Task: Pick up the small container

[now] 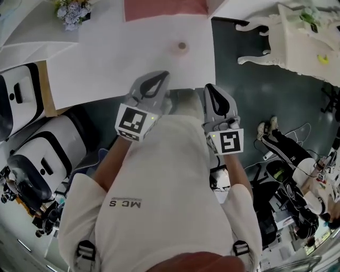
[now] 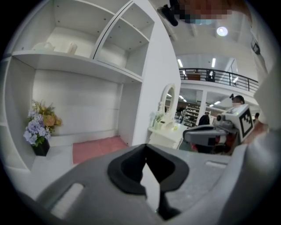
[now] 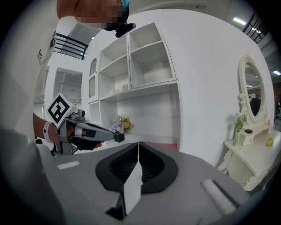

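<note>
The left gripper (image 2: 146,148) has its jaws pressed together: in the left gripper view the two dark pads meet at the tip, with only a thin wedge of gap lower down and nothing caught between them. The right gripper (image 3: 138,145) is the same in its own view, with the ribbed pads closed to a single seam and nothing between them. In the head view both grippers point the same way, side by side, with their tips at the near edge of a white tabletop (image 1: 122,58). The small container (image 1: 182,47), round and pale brown, stands on that tabletop ahead of both pairs of jaws. It lies forward and to the right of the left tips, forward and to the left of the right tips, and well apart from each. Further ahead of the jaws lies a pink mat (image 1: 164,8), and far off to the left of the left jaws stands a pot of flowers (image 1: 71,11).
</note>
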`<state>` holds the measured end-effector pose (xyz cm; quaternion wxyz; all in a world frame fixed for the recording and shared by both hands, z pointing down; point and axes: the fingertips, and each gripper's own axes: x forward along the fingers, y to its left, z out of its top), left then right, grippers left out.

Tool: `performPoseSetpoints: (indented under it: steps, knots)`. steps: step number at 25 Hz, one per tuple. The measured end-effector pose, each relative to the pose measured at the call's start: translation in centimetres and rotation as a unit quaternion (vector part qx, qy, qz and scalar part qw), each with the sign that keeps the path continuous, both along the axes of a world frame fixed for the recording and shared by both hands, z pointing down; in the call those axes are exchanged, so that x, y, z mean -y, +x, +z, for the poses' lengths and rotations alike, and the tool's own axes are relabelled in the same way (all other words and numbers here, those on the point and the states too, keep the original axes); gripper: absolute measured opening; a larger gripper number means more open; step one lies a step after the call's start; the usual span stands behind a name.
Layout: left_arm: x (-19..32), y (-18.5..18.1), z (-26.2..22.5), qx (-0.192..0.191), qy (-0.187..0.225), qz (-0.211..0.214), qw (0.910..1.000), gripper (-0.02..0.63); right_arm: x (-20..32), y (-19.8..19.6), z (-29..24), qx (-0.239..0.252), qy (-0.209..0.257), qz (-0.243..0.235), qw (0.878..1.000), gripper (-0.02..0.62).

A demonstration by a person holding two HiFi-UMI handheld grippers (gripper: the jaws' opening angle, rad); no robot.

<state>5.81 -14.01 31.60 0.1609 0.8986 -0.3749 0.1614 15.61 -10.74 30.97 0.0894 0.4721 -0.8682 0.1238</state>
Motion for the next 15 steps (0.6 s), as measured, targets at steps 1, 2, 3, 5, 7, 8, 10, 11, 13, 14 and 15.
performPoseSetpoints:
  steps: [1,2,3,5,7,8,10,11,13,14,15]
  knots:
    - [0.4,0.2,0.1,0.003,0.003,0.001,1.0,0.002,0.2,0.1,0.4,0.0,-0.004,-0.004,1.0,0.0]
    - [0.7,0.5,0.3,0.005,0.004,0.002,1.0,0.002,0.4,0.3,0.8,-0.003,-0.008,-0.007,1.0,0.0]
    - [1.0,0.6,0.7,0.005,0.004,0.003,1.0,0.003,0.6,0.3,1.2,-0.005,-0.01,-0.009,1.0,0.0]
    - [1.3,-0.4,1.8,-0.001,0.0,0.0,1.0,0.014,1.2,-0.9,1.6,-0.001,-0.011,-0.004,1.0,0.0]
    - [1.3,-3.8,3.2,-0.007,-0.002,-0.009,0.9999,0.02,1.8,-4.5,1.3,0.004,-0.001,-0.003,1.0,0.0]
    - [1.1,-6.1,3.9,-0.008,-0.003,-0.013,0.9999,0.026,2.0,-7.0,1.0,0.009,0.006,0.001,1.0,0.0]
    - [0.6,-9.5,4.9,-0.009,-0.001,-0.019,0.9998,0.035,1.7,-10.7,0.8,0.013,0.014,0.008,1.0,0.0]
    - [0.5,-9.9,5.3,-0.008,0.0,-0.021,0.9997,0.037,1.6,-11.3,1.1,0.012,0.015,0.009,1.0,0.0]
    - [1.1,-9.5,6.2,-0.01,0.001,-0.028,0.9996,0.043,2.2,-11.2,1.6,0.011,0.017,0.012,1.0,0.0]
    - [1.7,-9.6,6.6,-0.011,0.004,-0.03,0.9995,0.048,2.7,-11.5,1.9,0.01,0.021,0.013,1.0,0.0]
    - [2.0,-10.4,7.0,-0.01,0.01,-0.03,0.9995,0.055,2.9,-12.4,2.2,0.009,0.024,0.013,1.0,0.0]
